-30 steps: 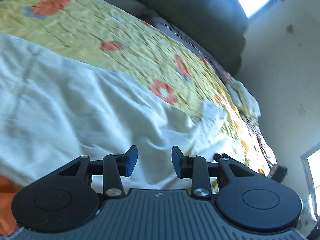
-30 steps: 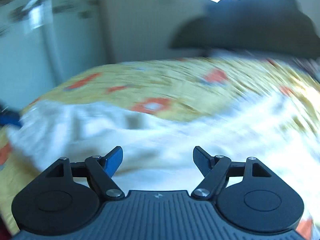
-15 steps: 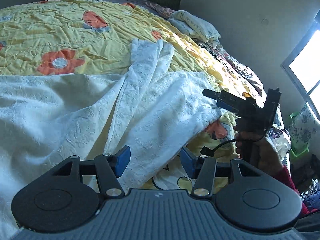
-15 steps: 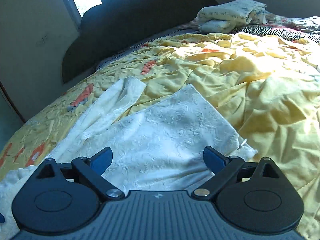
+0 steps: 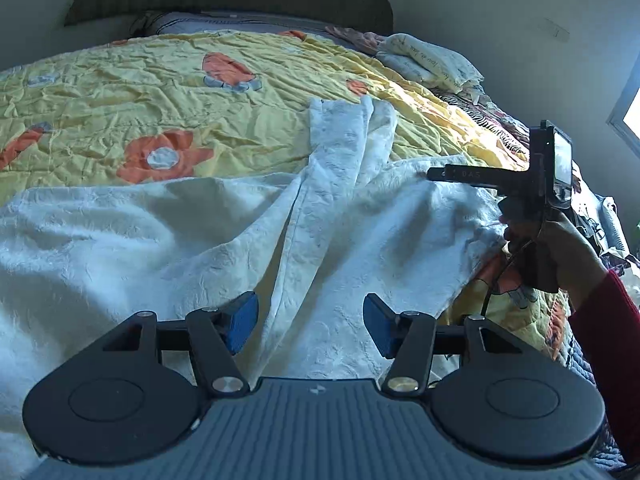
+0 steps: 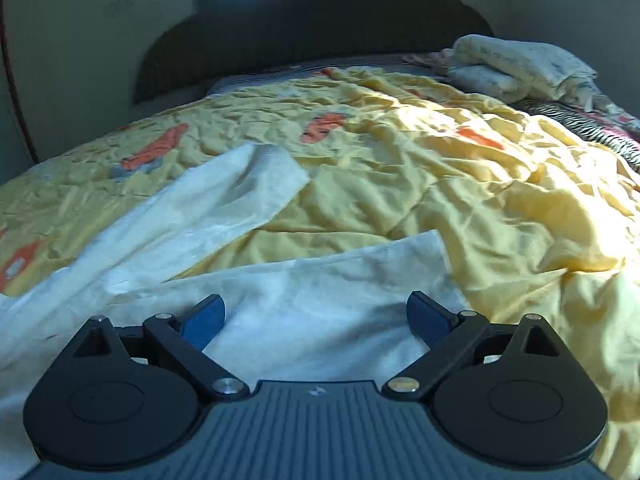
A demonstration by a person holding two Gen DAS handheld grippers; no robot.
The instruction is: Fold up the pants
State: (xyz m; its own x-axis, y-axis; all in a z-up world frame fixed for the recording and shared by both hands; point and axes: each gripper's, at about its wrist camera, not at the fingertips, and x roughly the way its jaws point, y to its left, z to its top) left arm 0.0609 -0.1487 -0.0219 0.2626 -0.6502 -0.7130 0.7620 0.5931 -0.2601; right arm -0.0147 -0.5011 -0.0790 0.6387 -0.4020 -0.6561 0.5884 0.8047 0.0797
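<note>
White textured pants (image 5: 340, 208) lie spread on a yellow flowered bedspread (image 5: 160, 92), legs pointing toward the headboard. My left gripper (image 5: 308, 312) hovers low over the cloth near a long fold edge; its jaws are opening, with cloth under the gap and neither pad pressing it. The right gripper (image 5: 436, 174), held by a hand with a red sleeve (image 5: 608, 320), reaches in from the right over the nearer leg. In the right wrist view the right gripper (image 6: 316, 308) stands wide open above that leg (image 6: 340, 280), near its hem. The other leg (image 6: 224, 200) angles off to the left.
A dark headboard (image 6: 320, 16) closes the far end of the bed. Folded pale bedding (image 6: 520, 64) and a zebra-striped cloth (image 6: 580, 120) lie at the far right. The bedspread (image 6: 440, 160) is rumpled. A window (image 5: 628, 120) and a wall are at the right.
Both views swung and levelled onto the pants' leg end. The left jaws widened. The right gripper opened wide and moved forward over the nearer leg.
</note>
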